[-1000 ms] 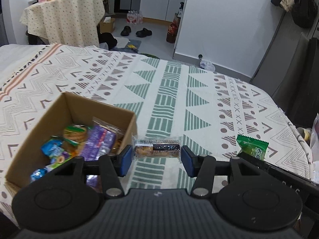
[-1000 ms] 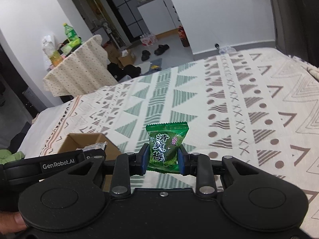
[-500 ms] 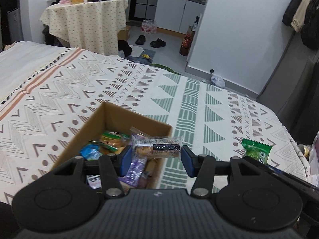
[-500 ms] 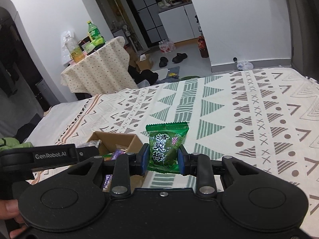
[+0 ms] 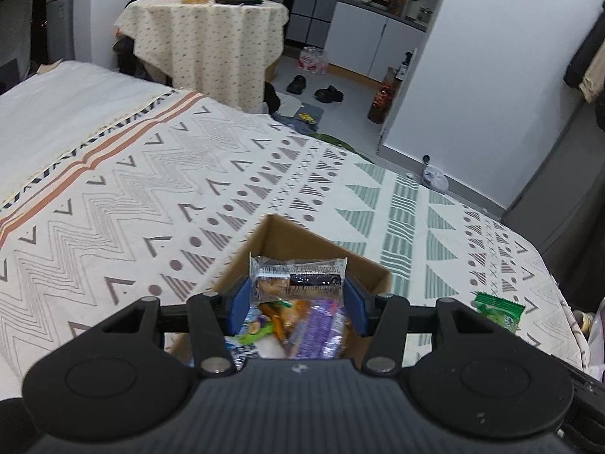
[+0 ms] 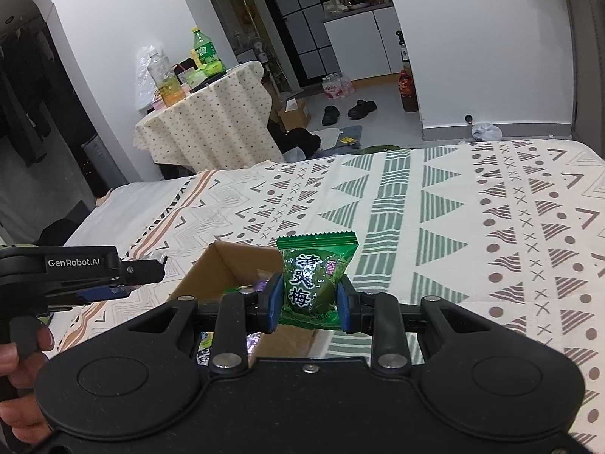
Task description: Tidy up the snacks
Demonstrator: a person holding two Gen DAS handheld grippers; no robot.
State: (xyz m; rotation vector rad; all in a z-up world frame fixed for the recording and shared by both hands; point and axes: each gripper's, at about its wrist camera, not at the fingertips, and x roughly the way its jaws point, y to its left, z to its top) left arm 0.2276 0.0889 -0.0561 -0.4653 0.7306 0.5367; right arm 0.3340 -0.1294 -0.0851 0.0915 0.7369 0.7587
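The left wrist view looks straight down into the cardboard box [image 5: 372,274], which sits on the patterned bedspread [image 5: 159,204]: inside lie a purple packet [image 5: 321,331], an orange-wrapped snack [image 5: 287,312] and a blue-and-green one [image 5: 255,331]. The left gripper [image 5: 298,304] hangs over the box's open top, its blue pads closed on the two ends of a clear-wrapped biscuit bar [image 5: 298,278], which lies crosswise between them above the box contents. Far right in this view, the green plum candy packet [image 5: 499,310] shows only as a small corner past the gripper body.

The right wrist view gives that packet in full: the green plum candy packet [image 6: 315,283] stands upright with white characters on its face, pinched at its lower sides by the right gripper [image 6: 310,300], whose jaws are narrowed to the packet's width. Here the cardboard box [image 6: 223,268] is seen from its right side, just left of and beyond the packet, with only a sliver of its contents visible. This view alone shows the left gripper [image 6: 147,270] from the side, level and pointing right toward the box, and the person's hand [image 6: 20,374] wrapped round its handle at the near left edge. In the far room stand a table under a dotted cloth [image 6: 211,121] with bottles [image 6: 202,49] on it.
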